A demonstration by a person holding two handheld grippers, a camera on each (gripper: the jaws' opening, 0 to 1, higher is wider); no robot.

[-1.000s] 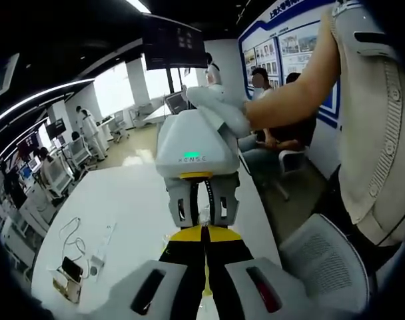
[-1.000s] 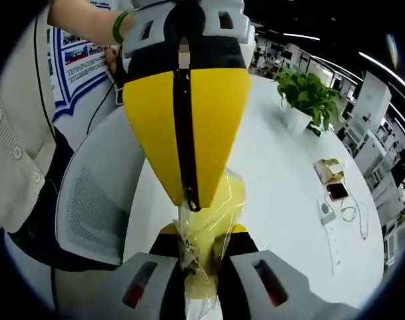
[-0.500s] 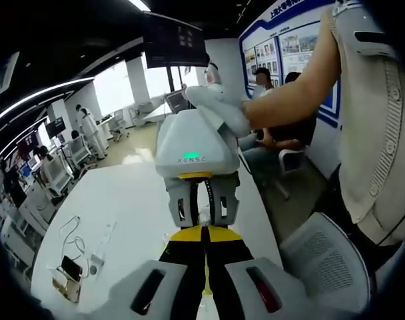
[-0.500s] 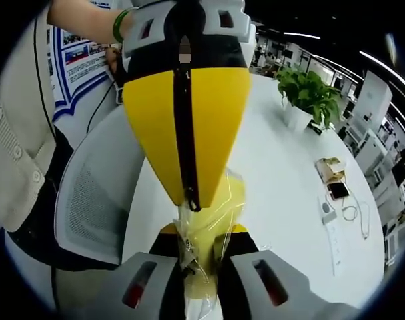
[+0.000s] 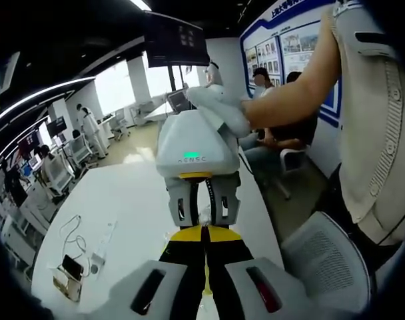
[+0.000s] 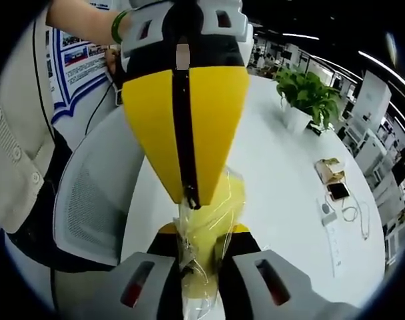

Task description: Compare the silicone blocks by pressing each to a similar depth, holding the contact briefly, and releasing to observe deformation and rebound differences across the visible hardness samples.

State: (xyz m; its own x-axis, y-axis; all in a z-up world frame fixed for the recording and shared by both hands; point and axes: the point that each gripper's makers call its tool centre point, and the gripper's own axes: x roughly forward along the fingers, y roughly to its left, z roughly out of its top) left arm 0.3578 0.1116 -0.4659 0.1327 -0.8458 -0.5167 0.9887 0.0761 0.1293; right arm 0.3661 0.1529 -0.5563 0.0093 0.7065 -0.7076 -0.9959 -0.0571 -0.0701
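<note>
Bagged yellow block (image 6: 201, 263) lies lengthwise between both grippers

The table (image 6: 282, 193) is a long white surface with a rounded end. In the right gripper view, a potted green plant (image 6: 308, 97) in a white pot stands at the far end. Nearer, toward the right edge, a small tan box (image 6: 330, 169) lies just beside a dark phone (image 6: 338, 191). Next to the phone, a white cable (image 6: 354, 215) loops across the surface, with a flat white strip (image 6: 330, 227) alongside. In the left gripper view, the same group sits at the lower left of the table (image 5: 136, 200): phone (image 5: 72, 268), cable (image 5: 70, 230) and white strip (image 5: 104, 241).
</note>
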